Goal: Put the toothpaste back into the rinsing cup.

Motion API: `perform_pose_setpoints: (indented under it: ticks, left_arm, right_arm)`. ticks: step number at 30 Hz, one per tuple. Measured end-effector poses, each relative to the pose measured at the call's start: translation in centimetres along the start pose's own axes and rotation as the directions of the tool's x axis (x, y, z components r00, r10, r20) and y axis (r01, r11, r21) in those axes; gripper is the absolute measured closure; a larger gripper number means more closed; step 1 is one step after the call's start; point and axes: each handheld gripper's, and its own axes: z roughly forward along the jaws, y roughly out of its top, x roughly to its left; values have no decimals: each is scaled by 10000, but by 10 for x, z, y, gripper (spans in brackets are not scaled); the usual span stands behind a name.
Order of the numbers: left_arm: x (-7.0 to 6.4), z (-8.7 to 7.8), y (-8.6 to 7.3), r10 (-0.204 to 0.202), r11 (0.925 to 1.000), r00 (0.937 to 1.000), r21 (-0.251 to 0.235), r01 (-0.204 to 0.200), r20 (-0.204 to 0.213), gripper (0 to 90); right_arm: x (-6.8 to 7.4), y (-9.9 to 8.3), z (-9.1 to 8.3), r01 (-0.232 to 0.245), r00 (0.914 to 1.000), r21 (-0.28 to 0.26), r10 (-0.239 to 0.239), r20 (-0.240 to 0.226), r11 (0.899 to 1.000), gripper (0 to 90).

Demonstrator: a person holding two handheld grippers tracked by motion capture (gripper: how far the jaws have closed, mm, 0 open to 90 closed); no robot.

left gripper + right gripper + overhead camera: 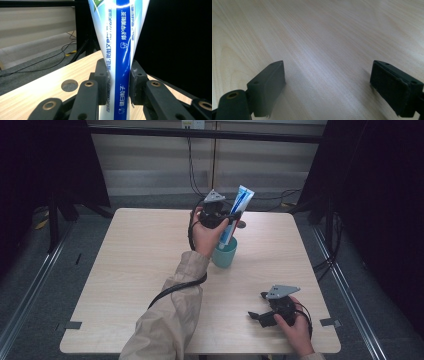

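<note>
Teal cup [225, 254] hid the toothpaste tube [236, 215] cap; your left gripper [117, 82] clenched the tube, right gripper [327, 85] stood released near the desk's [140, 260] front edge.

Beige jacket sleeve [167, 320] on the left arm. Black grippers, left gripper [226, 217] and right gripper [260, 316], topped by grey triangular plates, brass-ringed screw holes, black trailing cables.

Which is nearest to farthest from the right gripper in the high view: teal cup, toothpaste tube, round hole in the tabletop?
Measured from the right gripper, near the table's front right edge:
1. Teal cup, mid-table, up and left of it.
2. Toothpaste tube, standing in the cup, clamped by the left gripper above it.
3. Round hole, just behind the cup, beside the tube; too close to the tube to rank firmly.
</note>
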Motion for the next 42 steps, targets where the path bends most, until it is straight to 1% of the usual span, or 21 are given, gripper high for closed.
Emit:
perform_pose_setpoints:
  ticks: [6,10,13,15,18,20,21,24,26,28,31,32,34,38,42]
  left_arm:
    - [2,4,-9,-13,9998,9997,208,18,-226,731]
    - [3,6,-14,141,9992,9994,368,-128,-331,730]
    - [4,6,-17,63,9995,9994,316,-52,-335,728]
    - [5,7,-21,87,9994,9991,332,-73,-416,727]
    - [7,7,-26,-23,9991,9985,422,47,-545,725]
    - [6,8,-30,-87,9983,9971,561,130,-758,724]
    - [6,8,-32,-58,9978,9968,650,109,-793,723]
    - [6,9,-39,-205,9971,9963,711,265,-837,722]
    - [6,10,-43,-161,9963,9960,822,234,-884,721]
    - [5,10,-46,-241,9952,9951,923,330,-954,720]
    - [5,10,-50,-169,9928,9947,1165,288,-1017,717]
    - [4,10,-51,-55,9918,9943,1266,191,-1069,717]
    - [4,10,-53,-98,9910,9952,1319,226,-976,717]
    - [3,9,-55,-44,9900,9955,1403,177,-942,718]
    - [3,8,-58,-106,9889,9952,1468,248,-968,717]
  right_arm:
    - [0,0,0,3,10000,4,-3,5,10000,120]
    - [0,0,0,-6,10000,9,6,2,10000,121]
    - [0,0,0,-7,10000,10,7,4,10000,121]
    - [0,0,0,10,10000,3,-10,3,10000,120]
    - [0,0,0,10,10000,4,-10,4,10000,120]
    - [0,0,0,-10,10000,16,10,4,10000,120]
    - [0,0,0,-7,10000,18,7,3,10000,120]
    - [0,0,0,-11,10000,20,11,1,10000,121]
    - [0,0,0,-12,10000,20,12,2,10000,120]
    - [0,0,0,-14,10000,21,14,0,10000,120]
    - [0,0,0,-23,10000,25,23,-2,10000,120]
    - [0,0,0,-22,10000,24,22,-1,10000,120]
    - [0,0,0,-23,10000,26,23,-1,10000,120]
    - [0,0,0,-22,10000,25,22,-2,10000,120]
    - [0,0,0,6,10000,34,-6,-7,10000,120]
